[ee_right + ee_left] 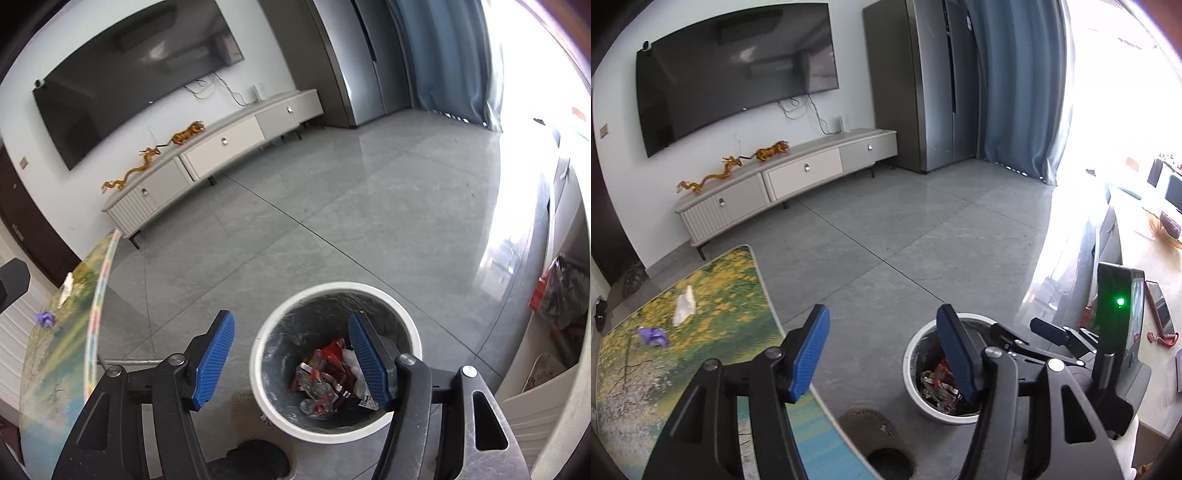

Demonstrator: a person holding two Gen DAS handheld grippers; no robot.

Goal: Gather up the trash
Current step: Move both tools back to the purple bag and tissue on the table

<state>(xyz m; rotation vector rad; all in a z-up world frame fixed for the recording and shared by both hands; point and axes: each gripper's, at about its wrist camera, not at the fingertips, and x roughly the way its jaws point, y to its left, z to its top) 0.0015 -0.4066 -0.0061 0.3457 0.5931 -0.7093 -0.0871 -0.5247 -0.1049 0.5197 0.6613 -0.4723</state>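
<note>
A white round bin [334,428] stands on the grey floor, with red and silver wrappers [325,373] lying inside. My right gripper [291,360] hangs above its left rim, open, nothing between the blue pads. In the left wrist view the same bin [916,391] sits low and right of my left gripper [886,354], which is open and empty too. The right gripper's fingers [1049,330] show beyond the bin. On the patterned table [635,369] lie a crumpled white paper [684,305] and a purple wrapper [653,336]; both also show in the right wrist view as the white paper [66,290] and purple wrapper [45,318].
A TV cabinet [798,177] with orange figurines runs along the far wall under a big television [735,74]. A tall fridge [923,85] and blue curtain [1019,85] stand at the back right. A brown slipper [875,439] lies by the bin. A counter [1145,266] with clutter is at the right.
</note>
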